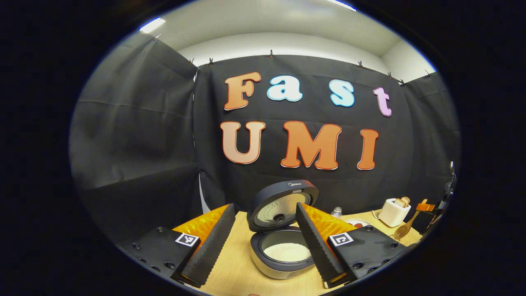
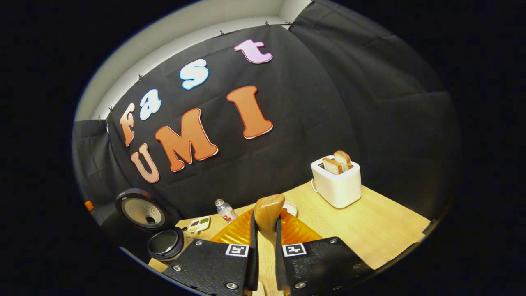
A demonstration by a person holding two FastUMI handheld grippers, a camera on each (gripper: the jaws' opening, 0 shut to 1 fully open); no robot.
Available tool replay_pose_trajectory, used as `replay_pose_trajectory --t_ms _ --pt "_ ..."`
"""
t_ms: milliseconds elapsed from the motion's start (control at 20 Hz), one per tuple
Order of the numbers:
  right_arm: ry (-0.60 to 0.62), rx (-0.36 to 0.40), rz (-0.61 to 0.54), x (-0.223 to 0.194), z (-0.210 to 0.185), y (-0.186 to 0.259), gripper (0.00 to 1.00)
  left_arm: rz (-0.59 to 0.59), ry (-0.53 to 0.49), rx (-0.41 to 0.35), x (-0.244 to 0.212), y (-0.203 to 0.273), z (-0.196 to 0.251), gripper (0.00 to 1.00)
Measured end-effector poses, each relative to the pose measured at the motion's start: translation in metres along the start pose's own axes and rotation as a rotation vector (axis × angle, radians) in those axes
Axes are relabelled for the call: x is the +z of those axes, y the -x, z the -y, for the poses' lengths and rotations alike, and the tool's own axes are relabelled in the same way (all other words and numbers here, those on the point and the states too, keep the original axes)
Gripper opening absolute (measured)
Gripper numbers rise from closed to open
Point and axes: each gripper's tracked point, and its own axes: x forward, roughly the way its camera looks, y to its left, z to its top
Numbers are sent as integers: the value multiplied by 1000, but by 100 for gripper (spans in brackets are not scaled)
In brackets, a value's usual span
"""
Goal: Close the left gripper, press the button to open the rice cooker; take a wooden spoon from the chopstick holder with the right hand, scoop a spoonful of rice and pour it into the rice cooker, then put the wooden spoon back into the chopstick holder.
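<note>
Right claw (image 2: 266, 263) is clamped on a wooden spoon (image 2: 268, 213), bowl upward, above the wooden surface (image 2: 382, 230). Left claw (image 1: 263, 242) is spread wide, empty, before the rice cooker (image 1: 283, 230), whose lid stands open with rice inside.

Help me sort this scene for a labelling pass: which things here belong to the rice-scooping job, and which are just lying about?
Job:
- rice cooker, lid up, rice inside
- wooden spoon, clamped in the right gripper
- left gripper, open in front of the cooker

Lying about:
- toaster with bread slices
- small bottle
- small dish
- table
</note>
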Motion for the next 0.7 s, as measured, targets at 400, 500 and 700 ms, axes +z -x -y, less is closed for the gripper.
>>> replay_pose_trajectory --t_ms 400,500,700 --pt "-88 -44 -47 -50 34 -26 16 -20 -49 -3 -10 5 14 98" --pt "-99 -37 -64 -59 37 -29 16 -18 -33 -26 -10 4 22 100" --pt "-96 -16 -98 -75 39 -29 16 -29 17 -54 -11 -3 27 97"
